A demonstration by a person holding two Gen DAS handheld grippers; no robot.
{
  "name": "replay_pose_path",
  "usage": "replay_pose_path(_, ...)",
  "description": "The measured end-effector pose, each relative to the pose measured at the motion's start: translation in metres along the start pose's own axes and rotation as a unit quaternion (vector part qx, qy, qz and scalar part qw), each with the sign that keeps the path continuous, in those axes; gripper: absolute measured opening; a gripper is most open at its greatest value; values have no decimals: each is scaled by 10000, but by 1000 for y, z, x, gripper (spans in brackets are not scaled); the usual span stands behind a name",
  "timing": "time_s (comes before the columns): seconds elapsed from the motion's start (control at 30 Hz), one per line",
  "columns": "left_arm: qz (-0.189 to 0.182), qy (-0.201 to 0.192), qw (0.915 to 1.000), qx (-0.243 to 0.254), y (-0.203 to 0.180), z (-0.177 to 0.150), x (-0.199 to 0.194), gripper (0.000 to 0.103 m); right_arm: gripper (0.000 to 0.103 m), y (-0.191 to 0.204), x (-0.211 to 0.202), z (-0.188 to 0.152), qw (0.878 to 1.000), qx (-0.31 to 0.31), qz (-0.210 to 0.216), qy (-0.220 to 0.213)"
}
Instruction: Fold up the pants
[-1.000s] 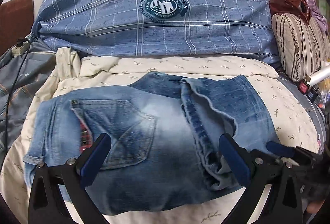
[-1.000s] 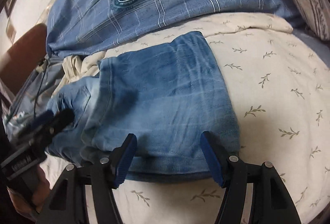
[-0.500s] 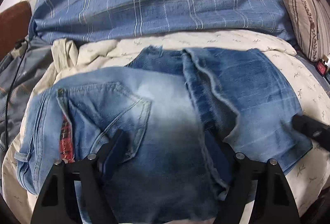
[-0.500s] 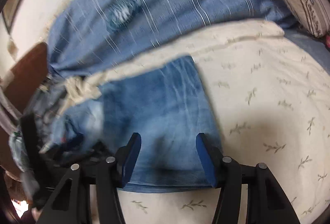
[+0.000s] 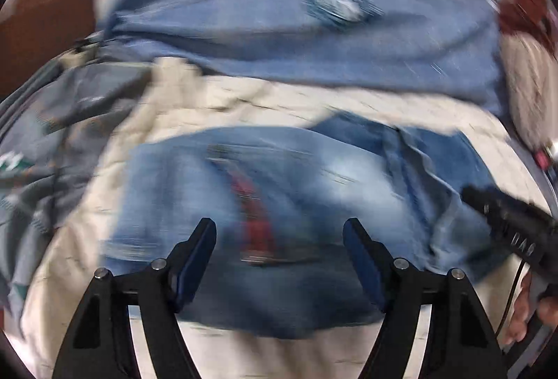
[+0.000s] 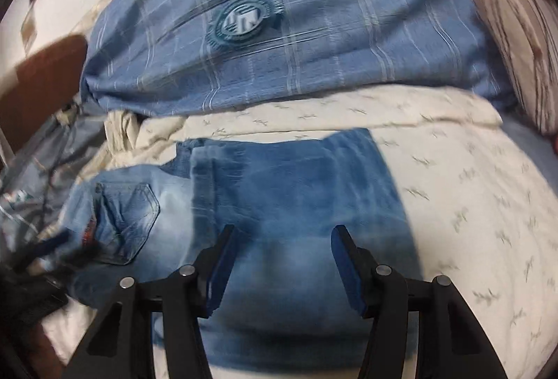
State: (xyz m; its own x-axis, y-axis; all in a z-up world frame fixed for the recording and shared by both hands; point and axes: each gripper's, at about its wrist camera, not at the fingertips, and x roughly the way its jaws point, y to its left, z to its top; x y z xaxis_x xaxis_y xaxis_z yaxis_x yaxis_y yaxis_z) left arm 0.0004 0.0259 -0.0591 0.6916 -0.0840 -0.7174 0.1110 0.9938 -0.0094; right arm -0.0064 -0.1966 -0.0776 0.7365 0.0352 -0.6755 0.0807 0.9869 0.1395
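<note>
Blue jeans [image 5: 314, 190] lie folded into a compact rectangle on a cream leaf-print bedsheet [image 5: 244, 103]; the left wrist view is motion-blurred. My left gripper [image 5: 279, 239] is open and empty over the pocket end with its red tag. In the right wrist view the jeans [image 6: 296, 197] show a back pocket [image 6: 129, 215] at left and folded legs at right. My right gripper [image 6: 282, 246] is open and empty over the near edge of the folded legs. The right gripper also shows at the right edge of the left wrist view [image 5: 505, 222].
A large blue plaid pillow [image 6: 279, 30] with a round emblem lies behind the jeans. A striped cushion [image 6: 523, 47] stands at the right. Grey bedding [image 5: 52, 121] and a brown headboard [image 5: 45, 27] are at the left. The bedsheet [image 6: 470, 204] extends right of the jeans.
Both grippers have pulled back and shifted over the jeans; the left view swung so the pocket end now sits between its fingers. The jeans have stayed folded. Both grippers stay open.
</note>
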Motion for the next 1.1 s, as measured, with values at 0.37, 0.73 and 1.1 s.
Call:
replay_pose_path(0.37,652,471,9706,-2270,147,-18,12,80,59,31,24,-14,9950,-836,-341,424)
replay_pose_path(0.73,-121,293,9771,-2102,121,-38,-9,88,62,-22,-12,-15,9994,162,132,259)
replay_pose_path(1.1,-511,853,9576,-2703,111,-33,26,88,62,-49,-20,-16,9966,633,382,350)
